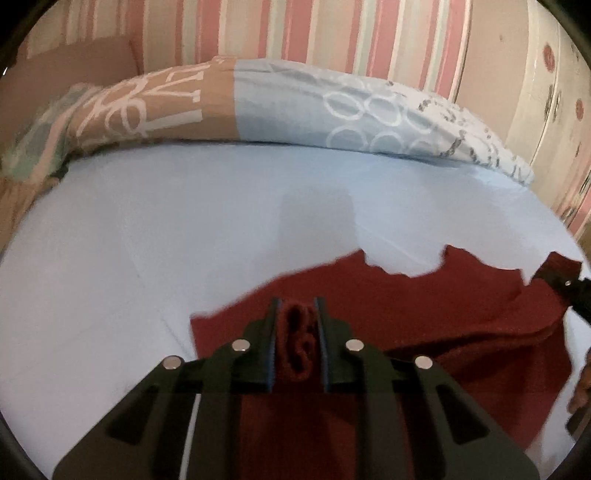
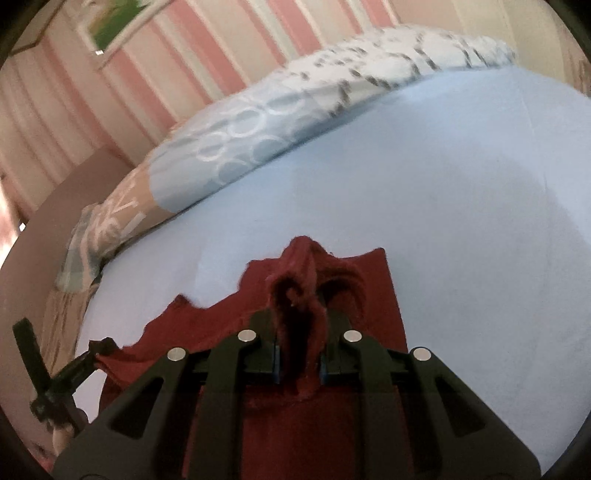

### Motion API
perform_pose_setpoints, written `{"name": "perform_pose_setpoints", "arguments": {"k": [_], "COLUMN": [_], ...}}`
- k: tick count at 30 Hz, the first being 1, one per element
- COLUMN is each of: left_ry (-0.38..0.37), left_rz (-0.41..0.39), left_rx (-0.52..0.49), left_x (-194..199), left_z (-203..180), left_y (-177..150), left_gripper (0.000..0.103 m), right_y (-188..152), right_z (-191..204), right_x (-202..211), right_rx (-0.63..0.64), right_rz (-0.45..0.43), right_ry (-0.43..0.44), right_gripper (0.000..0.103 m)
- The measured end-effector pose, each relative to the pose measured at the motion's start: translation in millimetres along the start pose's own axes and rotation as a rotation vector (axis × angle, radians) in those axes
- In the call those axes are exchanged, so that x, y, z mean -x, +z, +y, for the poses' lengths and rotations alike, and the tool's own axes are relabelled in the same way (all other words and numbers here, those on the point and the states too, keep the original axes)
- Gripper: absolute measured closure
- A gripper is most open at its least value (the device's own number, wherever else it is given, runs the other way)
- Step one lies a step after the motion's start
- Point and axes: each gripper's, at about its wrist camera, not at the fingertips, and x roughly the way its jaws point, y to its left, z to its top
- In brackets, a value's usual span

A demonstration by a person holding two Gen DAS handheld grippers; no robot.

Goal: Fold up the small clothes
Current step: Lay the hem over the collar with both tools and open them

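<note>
A dark red garment (image 1: 424,314) is held above a light blue bed sheet (image 1: 184,229) by two grippers. A bunched fold is pinched in the narrow jaws of the left gripper (image 1: 298,306); another fold is clamped by the right gripper (image 2: 301,317). A patterned pillow (image 1: 295,107) is seen against a striped wall (image 1: 332,33).
</note>
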Motion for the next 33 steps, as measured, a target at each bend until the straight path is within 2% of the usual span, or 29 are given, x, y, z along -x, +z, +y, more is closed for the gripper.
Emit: {"name": "perform_pose_setpoints", "arguments": {"k": [3, 6, 8, 9, 10, 11, 12, 13, 14, 18, 22, 26, 30, 33], "left_ry": [0.034, 0.039, 0.055, 0.054, 0.059, 0.056, 0.042, 0.032, 0.037, 0.055, 0.024, -0.027, -0.035, -0.051], "left_rz": [0.021, 0.038, 0.026, 0.025, 0.02, 0.013, 0.003, -0.003, -0.009, -0.028, 0.004, 0.032, 0.08, 0.15], "left_rx": [-0.045, -0.101, -0.128, -0.135, -0.128, -0.111, -0.102, -0.1, -0.105, -0.089, -0.075, -0.132, -0.166, -0.162], "left_x": [-18.3, -29.1, -27.3, -25.7, -22.2, -16.9, -12.2, -6.3, 0.1, 20.9, 28.8, 26.4, 6.4, -15.5], "left_z": [-3.4, -8.8, -8.9, -7.4, -2.9, 3.3, 7.4, 13.0, 18.4, 39.6, 52.1, 34.4, 11.7, 5.2], "left_y": [10.7, 15.1, 15.8, 17.0, 18.8, 20.7, 22.3, 23.7, 24.3, 21.8, 6.2, -9.4, -13.9, -13.4], "left_gripper": [0.086, 0.085, 0.078, 0.065, 0.053, 0.031, 0.025, 0.025, 0.025, 0.021, 0.021, 0.021, 0.021, 0.022], "right_y": [-1.8, -5.8, -5.6, -4.0, -2.8, -1.7, -0.4, 0.4, 1.5, 1.6, 0.4, -2.0, 1.2, 10.1], "right_z": [10.8, 8.7, 3.7, 1.1, 0.6, 0.5, 3.6, 5.7, 8.9, 18.9, 20.5, 16.5, 19.3, 22.9], "right_x": [-17.7, -29.7, -29.1, -28.3, -27.6, -25.8, -23.6, -20.9, -16.0, 9.1, 24.4, 10.3, -14.7, -40.4], "right_rx": [0.071, 0.094, 0.088, 0.081, 0.078, 0.081, 0.093, 0.106, 0.128, 0.212, 0.266, 0.316, 0.358, 0.393], "right_rz": [0.011, 0.031, 0.016, 0.013, 0.015, 0.016, 0.013, 0.008, -0.004, -0.091, -0.132, -0.057, 0.006, 0.073], "right_ry": [-0.075, -0.075, -0.061, -0.048, -0.034, -0.014, -0.01, -0.005, 0.002, -0.023, -0.045, -0.058, -0.059, -0.089], "right_gripper": [0.088, 0.085, 0.078, 0.066, 0.06, 0.056, 0.055, 0.053, 0.047, 0.017, 0.011, 0.008, 0.009, 0.013]}}
